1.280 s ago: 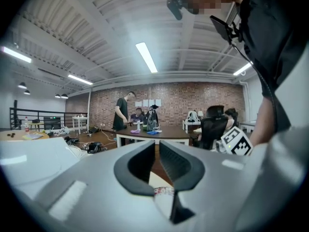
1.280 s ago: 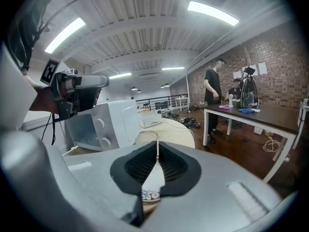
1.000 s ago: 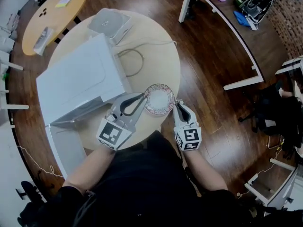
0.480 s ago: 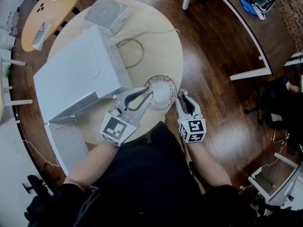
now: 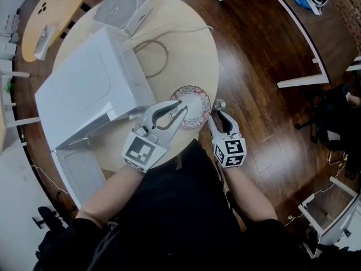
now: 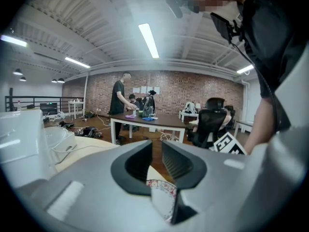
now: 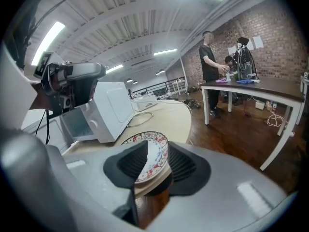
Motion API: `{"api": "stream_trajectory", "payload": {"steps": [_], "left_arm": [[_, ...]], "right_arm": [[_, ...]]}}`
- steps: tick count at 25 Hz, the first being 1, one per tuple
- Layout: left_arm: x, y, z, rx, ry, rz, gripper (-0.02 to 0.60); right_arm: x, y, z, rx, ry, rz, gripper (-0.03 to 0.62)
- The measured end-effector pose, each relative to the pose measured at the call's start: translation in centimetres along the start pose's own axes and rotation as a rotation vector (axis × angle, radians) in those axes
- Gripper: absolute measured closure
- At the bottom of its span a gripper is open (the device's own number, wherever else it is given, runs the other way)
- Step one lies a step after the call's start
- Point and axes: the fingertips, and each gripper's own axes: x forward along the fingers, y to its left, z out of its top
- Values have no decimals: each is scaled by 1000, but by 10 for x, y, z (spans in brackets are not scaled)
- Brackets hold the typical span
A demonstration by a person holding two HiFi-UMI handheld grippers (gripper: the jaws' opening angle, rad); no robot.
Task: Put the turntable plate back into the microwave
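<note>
The turntable plate point(image 5: 192, 106), white with a red patterned rim, is at the near edge of the round table point(image 5: 186, 44). I cannot tell if it rests on the table. My left gripper point(image 5: 180, 106) is shut on the plate's left rim, and the plate point(image 6: 163, 197) shows low between its jaws point(image 6: 155, 146). My right gripper point(image 5: 216, 110) is at the plate's right rim. Its jaws are opening, and the plate point(image 7: 153, 146) stands between them with a gap beside it. The white microwave point(image 5: 90, 89) sits left of the plate, with its door point(image 5: 76, 171) swung open.
A white box-shaped device point(image 5: 118, 10) and a looped cable point(image 5: 152, 58) lie behind the microwave. The right gripper hangs past the table edge, over the wooden floor point(image 5: 254, 95). White desk legs point(image 5: 299, 49) stand at the far right. People work at a far table point(image 6: 145, 117).
Both grippers have sunk with the plate toward the table's near edge. The right gripper's jaws have spread away from the plate's rim. The left gripper keeps its grip.
</note>
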Motion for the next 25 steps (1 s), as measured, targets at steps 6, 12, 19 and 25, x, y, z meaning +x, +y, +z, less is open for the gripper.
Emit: {"api": "stream_trajectory", "payload": {"steps": [6, 12, 19, 25], "left_arm": [[9, 7, -2, -2, 4, 5, 508], [14, 11, -5, -16, 27, 4, 508], [17, 13, -26, 38, 80, -25, 508], [19, 15, -30, 25, 93, -22, 508]], "right_arm": [[11, -3, -7, 25, 25, 13, 445], [22, -8, -13, 36, 49, 21, 433], [30, -14, -20, 41, 82, 17, 424], [38, -15, -25, 47, 102, 17, 417]]}}
